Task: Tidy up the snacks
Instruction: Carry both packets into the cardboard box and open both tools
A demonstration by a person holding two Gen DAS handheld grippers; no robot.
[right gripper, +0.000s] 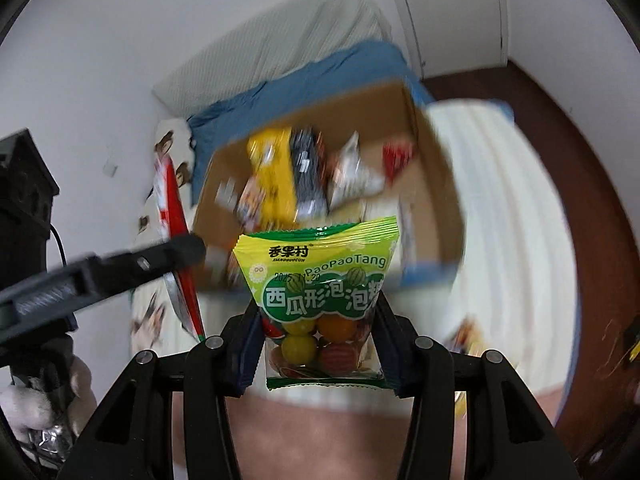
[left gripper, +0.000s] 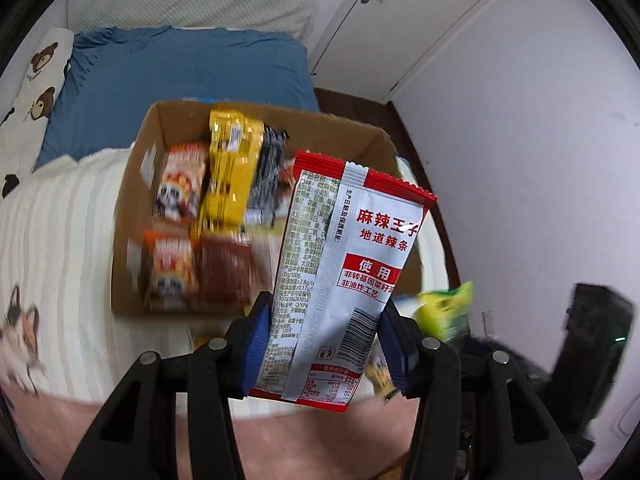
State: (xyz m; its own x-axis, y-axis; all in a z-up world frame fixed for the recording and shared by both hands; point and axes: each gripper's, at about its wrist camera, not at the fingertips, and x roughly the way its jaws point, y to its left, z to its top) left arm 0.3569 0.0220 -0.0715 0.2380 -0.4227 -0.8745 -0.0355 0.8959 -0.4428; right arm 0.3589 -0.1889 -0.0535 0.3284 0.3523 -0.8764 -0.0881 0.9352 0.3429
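Gripping snack packets, both tools — left (left gripper: 324, 344), right (right gripper: 320, 344) — hover over a cream blanket (left gripper: 60, 220) by white walls (left gripper: 520, 120).

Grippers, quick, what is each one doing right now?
Left gripper: shut on the red and silver spicy-strip packet.
Right gripper: shut on the green and yellow bubble-gum bag.

Left gripper (left gripper: 325, 344) and right gripper (right gripper: 320, 344): black angular linkage arms, round silver pivot screws, blue pads lining jaws. Black body of the left one shows a coiled spring.
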